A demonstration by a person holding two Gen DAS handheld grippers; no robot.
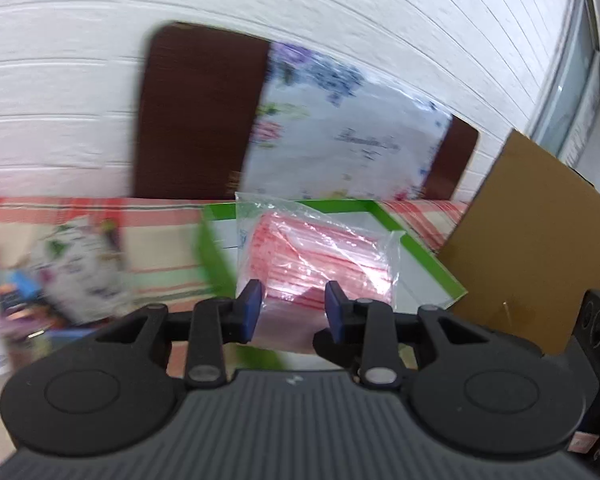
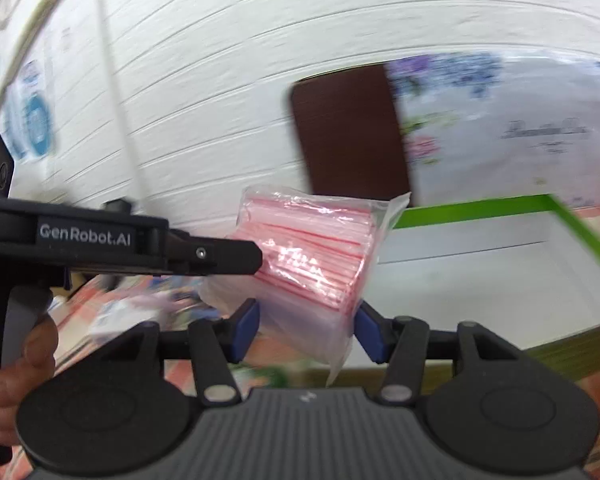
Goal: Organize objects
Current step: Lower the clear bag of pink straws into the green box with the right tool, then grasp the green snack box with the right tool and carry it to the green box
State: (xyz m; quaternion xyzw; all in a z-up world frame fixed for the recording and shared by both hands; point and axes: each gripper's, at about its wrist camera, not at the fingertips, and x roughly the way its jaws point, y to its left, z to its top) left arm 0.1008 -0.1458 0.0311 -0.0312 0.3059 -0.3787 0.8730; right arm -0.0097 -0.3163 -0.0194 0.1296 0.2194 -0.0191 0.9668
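The left gripper (image 1: 294, 300) is clamped on the near end of a clear bag of red-striped zip pouches (image 1: 314, 252), held above the green-rimmed box (image 1: 428, 252). The right gripper (image 2: 306, 330) has its fingers spread apart around the bag's lower corner; whether they touch it is unclear. A brown cardboard sheet (image 1: 532, 240) stands right of the box, a floral packet (image 1: 348, 136) leans against the far wall, and blurred clutter (image 1: 60, 264) lies on the checked tablecloth (image 1: 160, 248) to the left.

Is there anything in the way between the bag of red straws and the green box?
Nothing visible. The bag hangs in the left hand-held gripper, in front of the green box. The white inside shows nothing in it, and the right hand-held gripper sits below the bag.
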